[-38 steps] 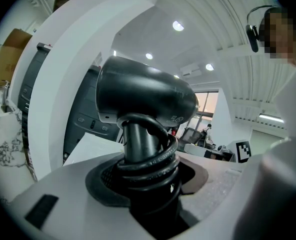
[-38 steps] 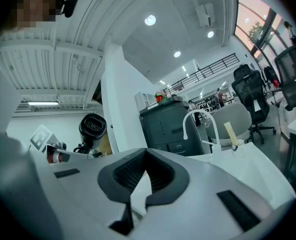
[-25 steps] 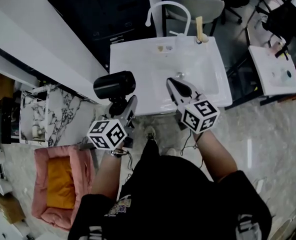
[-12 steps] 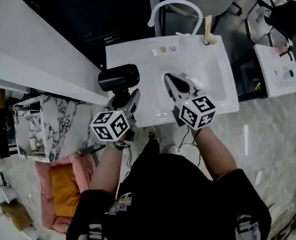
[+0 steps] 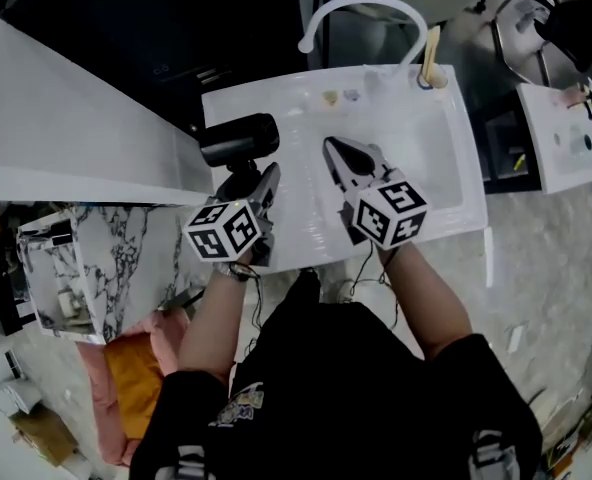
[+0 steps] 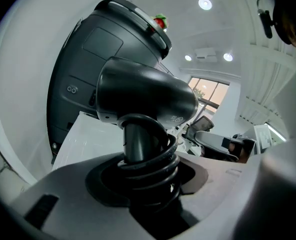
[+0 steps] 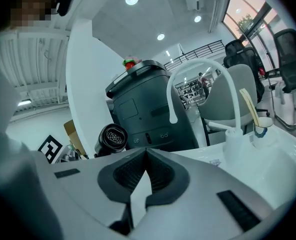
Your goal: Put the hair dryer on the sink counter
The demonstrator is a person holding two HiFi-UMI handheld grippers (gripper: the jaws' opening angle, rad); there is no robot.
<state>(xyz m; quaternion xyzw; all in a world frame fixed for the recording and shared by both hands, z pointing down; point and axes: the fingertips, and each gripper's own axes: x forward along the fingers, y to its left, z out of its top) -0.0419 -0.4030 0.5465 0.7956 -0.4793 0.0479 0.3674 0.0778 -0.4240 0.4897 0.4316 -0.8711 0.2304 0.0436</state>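
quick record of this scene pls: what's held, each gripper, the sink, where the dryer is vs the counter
held item: hair dryer, black, cord coiled round its handle
sink counter: white, faucet at the back
left gripper: shut on the hair dryer's handle, barrel above the jaws
right gripper: shut, empty, over the sink counter
dryer position: over the counter's left edge, held up by the gripper
task status: dryer not yet set down
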